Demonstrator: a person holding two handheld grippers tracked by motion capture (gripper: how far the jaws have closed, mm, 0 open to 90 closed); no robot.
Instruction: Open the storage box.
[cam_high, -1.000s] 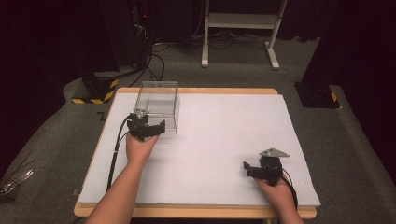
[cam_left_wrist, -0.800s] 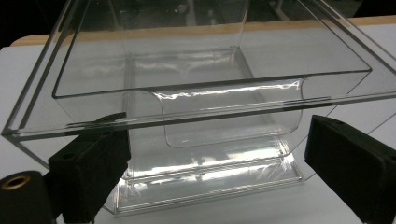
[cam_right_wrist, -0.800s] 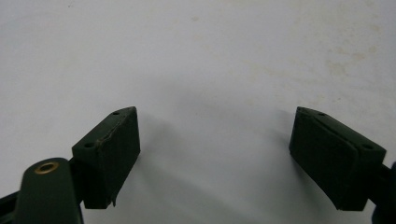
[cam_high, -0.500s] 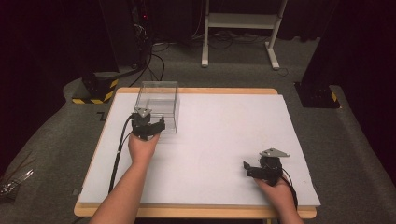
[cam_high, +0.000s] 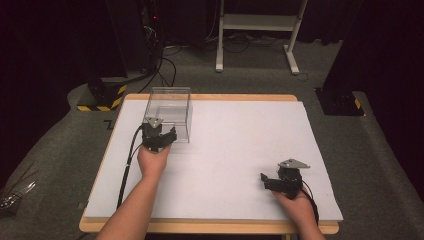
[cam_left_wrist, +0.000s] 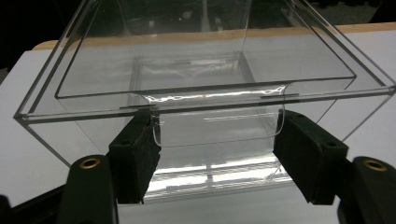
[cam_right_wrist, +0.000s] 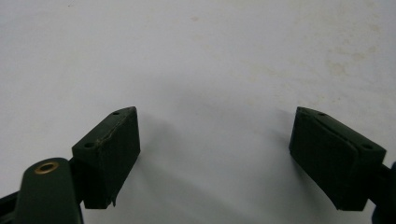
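**Left gripper closing on the handle tab of a clear box**

A wooden table (cam_high: 210, 97) carries a white sheet (cam_high: 235, 150) that covers nearly all of its top. Around it lies grey carpet, with a white metal stand (cam_high: 257, 22) at the far side.

A clear acrylic box (cam_high: 169, 112) sits at the far left part of the sheet, close to the back edge, upright on its base. In the left gripper view its near wall (cam_left_wrist: 210, 135) bears a curved transparent tab (cam_left_wrist: 217, 116), a sort of drawer pull, just under the top rim.

The left gripper (cam_high: 159, 136) is at the box's near side, touching it. Its jaws have just been closing, with the tab between them; the left pad (cam_left_wrist: 135, 158) appears to meet the tab's edge, and the right pad (cam_left_wrist: 308, 156) stands at the other edge, so they look clamped on the tab.

The right gripper (cam_high: 272, 181) rests near the front right of the sheet, well apart from the box. Its jaws stand wide apart over bare white sheet (cam_right_wrist: 210, 70), with nothing between them.
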